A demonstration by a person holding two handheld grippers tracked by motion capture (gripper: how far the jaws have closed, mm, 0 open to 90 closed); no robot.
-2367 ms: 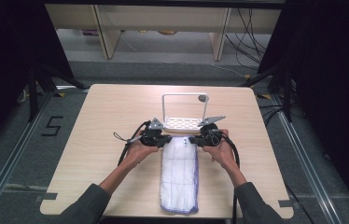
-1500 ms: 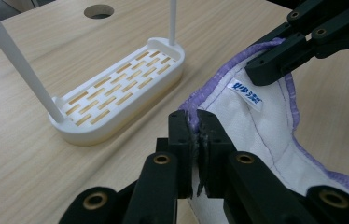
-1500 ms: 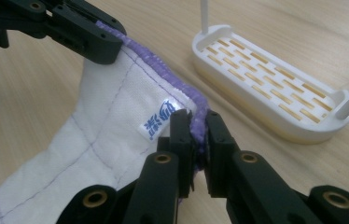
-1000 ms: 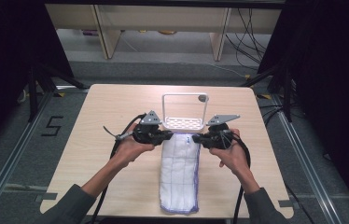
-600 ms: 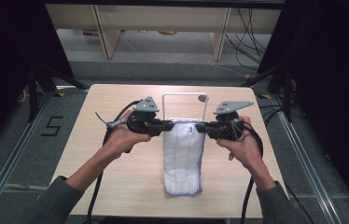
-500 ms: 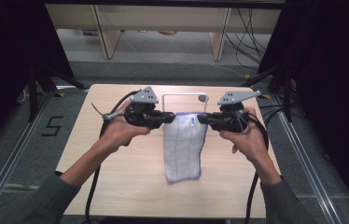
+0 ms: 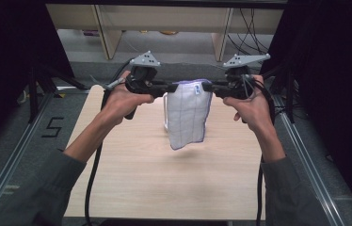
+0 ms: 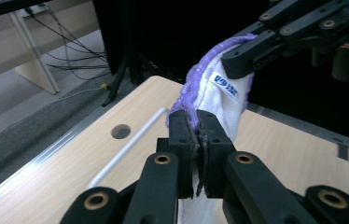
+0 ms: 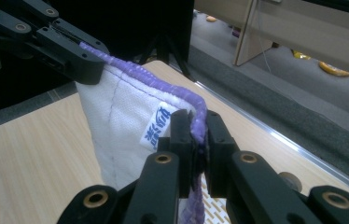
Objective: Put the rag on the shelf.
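Above wooden table [image 7: 132, 179] — white, purple-edged cloth [image 7: 186, 115] hangs folded.

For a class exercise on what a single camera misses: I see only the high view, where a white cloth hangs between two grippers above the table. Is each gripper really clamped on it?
Observer: Yes. In the left gripper view, the left gripper is shut on the cloth's purple edge.
Operator: And the right one?
Observer: The right gripper pinches the purple hem between its jaws.
Operator: What is the small mark near the top?
Observer: A white label with blue print, sewn beside the right gripper's jaws.
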